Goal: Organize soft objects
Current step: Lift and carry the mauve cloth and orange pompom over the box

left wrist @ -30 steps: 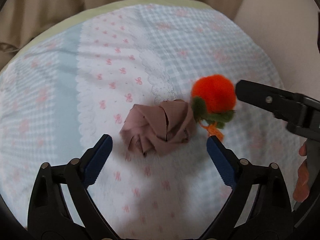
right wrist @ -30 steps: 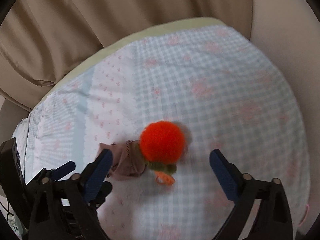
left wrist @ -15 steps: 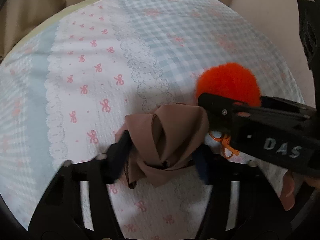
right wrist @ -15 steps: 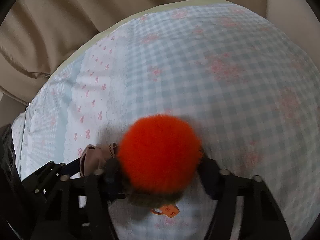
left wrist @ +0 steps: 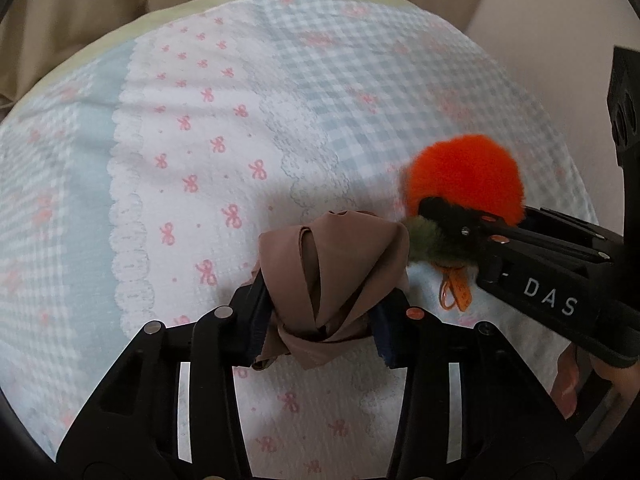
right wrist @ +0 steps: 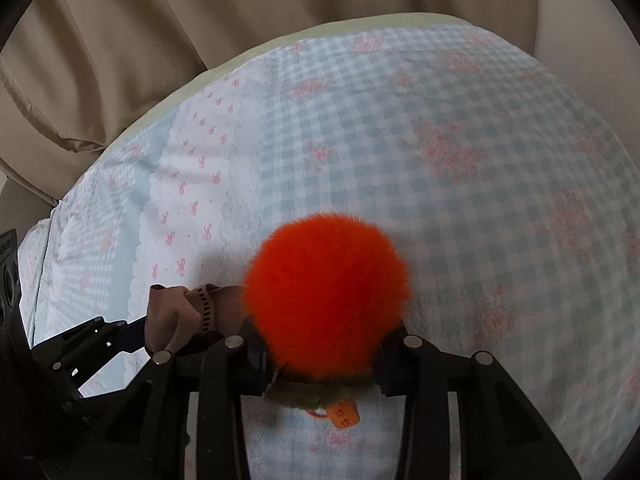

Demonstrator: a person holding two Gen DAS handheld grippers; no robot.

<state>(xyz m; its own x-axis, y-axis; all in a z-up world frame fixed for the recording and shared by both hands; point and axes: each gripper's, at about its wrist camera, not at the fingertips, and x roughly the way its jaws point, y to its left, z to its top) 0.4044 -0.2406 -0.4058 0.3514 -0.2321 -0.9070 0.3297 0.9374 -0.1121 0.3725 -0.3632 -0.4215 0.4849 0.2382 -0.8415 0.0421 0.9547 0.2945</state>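
While my left gripper (left wrist: pixel 320 320) is closing its jaws on the knotted brown stocking bundle (left wrist: pixel 332 272), with its pads pressing into both sides of the cloth, the bundle is lying on the bow-printed bedspread (left wrist: pixel 180 152). Just to its right, touching it, the orange pompom toy (right wrist: pixel 326 300) is sitting on the checked part of the bedspread, and my right gripper (right wrist: pixel 324 352) is closing its jaws on it, squeezing the fluff above its green collar and orange tag (right wrist: pixel 344 414).
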